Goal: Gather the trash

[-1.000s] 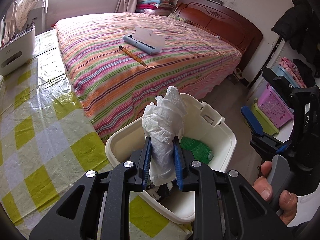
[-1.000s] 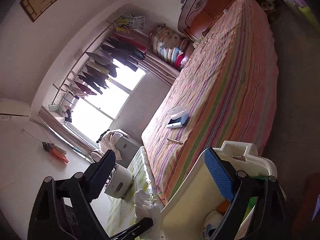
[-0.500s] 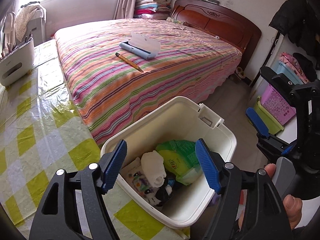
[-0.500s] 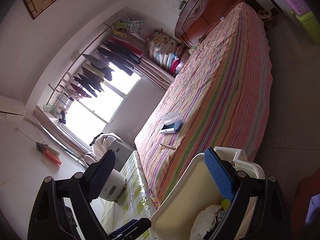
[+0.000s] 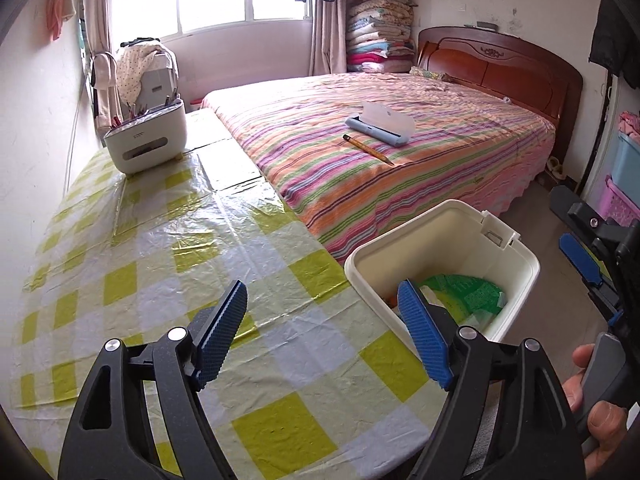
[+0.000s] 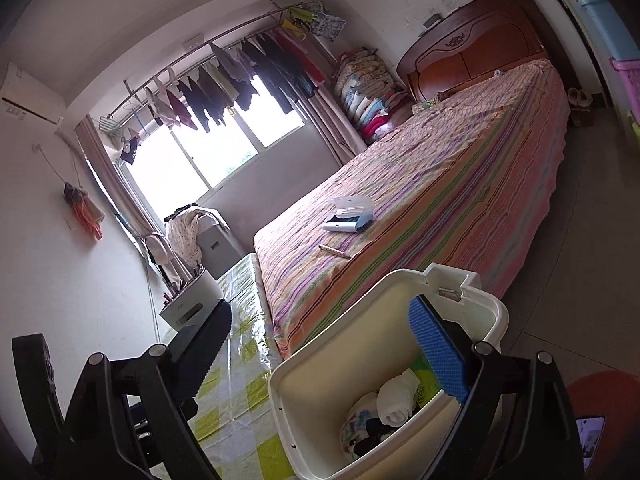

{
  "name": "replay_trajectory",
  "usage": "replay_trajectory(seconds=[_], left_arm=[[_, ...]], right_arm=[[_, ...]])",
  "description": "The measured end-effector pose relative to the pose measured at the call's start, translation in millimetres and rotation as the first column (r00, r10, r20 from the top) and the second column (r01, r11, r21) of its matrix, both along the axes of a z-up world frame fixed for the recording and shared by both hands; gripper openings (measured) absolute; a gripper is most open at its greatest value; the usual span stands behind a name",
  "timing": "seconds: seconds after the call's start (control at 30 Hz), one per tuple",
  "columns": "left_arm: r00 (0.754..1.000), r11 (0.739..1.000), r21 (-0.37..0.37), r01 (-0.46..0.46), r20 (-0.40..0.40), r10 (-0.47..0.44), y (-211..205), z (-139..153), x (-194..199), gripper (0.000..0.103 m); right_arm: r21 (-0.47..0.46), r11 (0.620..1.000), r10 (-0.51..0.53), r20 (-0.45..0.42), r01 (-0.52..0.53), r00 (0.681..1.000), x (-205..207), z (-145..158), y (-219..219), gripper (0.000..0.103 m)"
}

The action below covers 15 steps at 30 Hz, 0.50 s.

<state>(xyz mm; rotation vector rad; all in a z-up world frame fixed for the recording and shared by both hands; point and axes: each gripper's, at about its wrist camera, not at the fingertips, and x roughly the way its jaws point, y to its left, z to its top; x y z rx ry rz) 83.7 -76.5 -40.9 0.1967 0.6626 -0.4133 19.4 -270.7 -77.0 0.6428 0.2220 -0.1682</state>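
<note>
Left gripper [image 5: 324, 334]: jaws opening, nothing between them, over the checked table [image 5: 160, 248]; the bin [image 5: 516, 276] sits just off its right finger at the table edge, handy for drops. Right gripper [image 6: 320, 356]: fingers spread and empty around the bin rim; white wad [image 6: 398, 398] and other trash lie inside.

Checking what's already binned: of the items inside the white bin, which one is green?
The crinkled green wrapper lying against the far side of the white bin. The rolled white tissue beside it is plain white.
</note>
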Motion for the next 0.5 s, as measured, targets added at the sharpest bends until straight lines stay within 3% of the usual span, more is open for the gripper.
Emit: replay_trajectory(seconds=[0.17, 0.3, 0.5], left_arm=[[0.999, 0.999, -0.041, -0.019, 0.038, 0.021, 21.8, 3.6, -9.4, 0.078], [0.998, 0.996, -0.084, -0.043, 0.041, 0.047, 40.5, 3.6, -13.4, 0.079], [0.989, 0.994, -0.07, -0.087, 0.117, 0.095, 56.5, 8.6, -19.4, 0.079]], right_arm=[[-0.12, 0.992, 0.026, -0.033, -0.03, 0.999, -8.9, -0.8, 29.2, 0.088], [-0.165, 0.986, 0.007, -0.05, -0.015, 0.999, -11.1, -2.4, 36.6, 0.088], [-0.225, 0.974, 0.013, -0.089, -0.032, 0.996, -7.6, -3.9, 47.8, 0.088]])
